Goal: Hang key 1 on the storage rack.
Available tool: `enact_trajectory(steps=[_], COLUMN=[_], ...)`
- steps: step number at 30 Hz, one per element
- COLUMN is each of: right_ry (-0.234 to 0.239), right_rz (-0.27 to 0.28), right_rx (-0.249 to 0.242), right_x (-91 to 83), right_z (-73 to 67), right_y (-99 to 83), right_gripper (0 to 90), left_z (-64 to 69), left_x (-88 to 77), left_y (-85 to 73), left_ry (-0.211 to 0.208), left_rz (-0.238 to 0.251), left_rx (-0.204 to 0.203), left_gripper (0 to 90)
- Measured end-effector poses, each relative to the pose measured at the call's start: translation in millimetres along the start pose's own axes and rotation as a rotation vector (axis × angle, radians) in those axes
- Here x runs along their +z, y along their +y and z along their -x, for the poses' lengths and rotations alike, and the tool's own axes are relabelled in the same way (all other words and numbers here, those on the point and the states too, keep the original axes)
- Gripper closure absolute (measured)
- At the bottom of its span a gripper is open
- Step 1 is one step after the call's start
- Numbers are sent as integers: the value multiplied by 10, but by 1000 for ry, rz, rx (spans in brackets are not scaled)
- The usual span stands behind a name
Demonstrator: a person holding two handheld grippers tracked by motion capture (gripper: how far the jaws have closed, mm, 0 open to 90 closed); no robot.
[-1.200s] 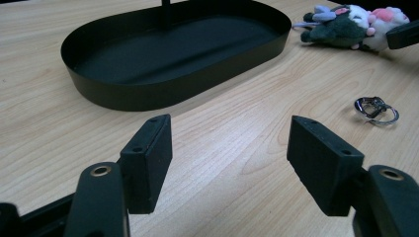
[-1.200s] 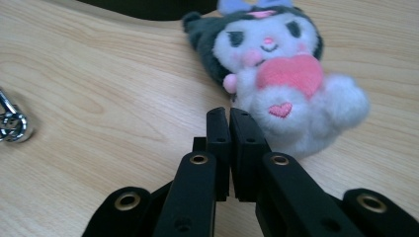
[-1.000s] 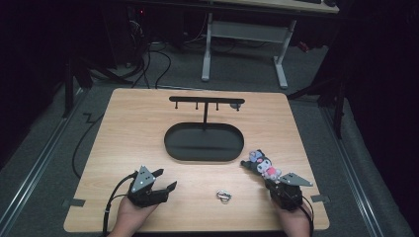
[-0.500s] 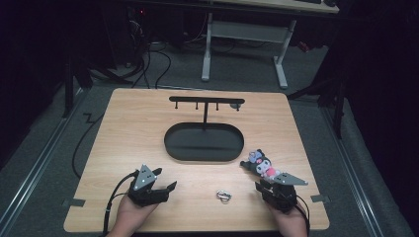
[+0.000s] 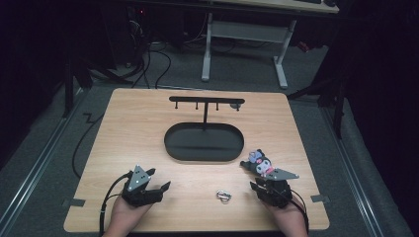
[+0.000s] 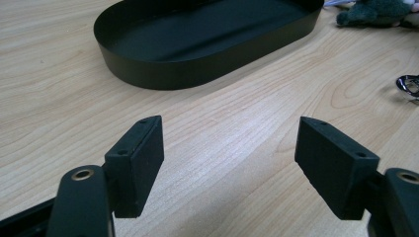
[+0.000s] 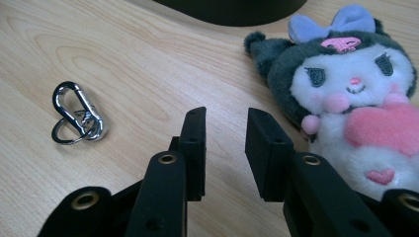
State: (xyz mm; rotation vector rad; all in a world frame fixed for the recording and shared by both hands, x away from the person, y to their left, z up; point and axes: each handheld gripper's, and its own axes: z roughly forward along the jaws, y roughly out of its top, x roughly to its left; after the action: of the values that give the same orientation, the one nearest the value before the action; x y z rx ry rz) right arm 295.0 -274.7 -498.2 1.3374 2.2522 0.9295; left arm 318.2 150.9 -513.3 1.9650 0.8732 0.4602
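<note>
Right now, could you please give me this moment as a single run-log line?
left tongs: open, empty | right tongs: narrowly open, empty | plush toy: beside right tongs | carabiner: on table | tray: empty

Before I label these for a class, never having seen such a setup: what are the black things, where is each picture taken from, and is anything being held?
No robot here: a person's hands hold two black tongs over a wooden table. The high view looks down from above; the left tongs sit at its bottom left, the right tongs at its bottom right. The two gripper views come from cameras riding on each tool, looking along its jaws.

On the table lie a black oval tray with a small hook stand rising from it, a silver clip with a ring, and a plush toy with a blue bow. The toy lies just beside the right tongs. Both tongs are open, the left wider, and hold nothing.
</note>
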Motion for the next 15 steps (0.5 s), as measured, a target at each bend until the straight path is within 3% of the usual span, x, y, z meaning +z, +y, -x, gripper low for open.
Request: enact_trajectory(steps=[9,15], right_ry=[30,24], right_rz=[-92,-137], right_rx=[-9,-7], right_x=[131,126], right_z=[-16,-11], right_y=[44,102], right_gripper=[670,662], left_z=[-51,-84], left_x=[-57,-89], left_y=[-12,-20], left_ry=[-7,-24], left_rz=[18,28], left_rx=[-11,-23], left_gripper=[275,272])
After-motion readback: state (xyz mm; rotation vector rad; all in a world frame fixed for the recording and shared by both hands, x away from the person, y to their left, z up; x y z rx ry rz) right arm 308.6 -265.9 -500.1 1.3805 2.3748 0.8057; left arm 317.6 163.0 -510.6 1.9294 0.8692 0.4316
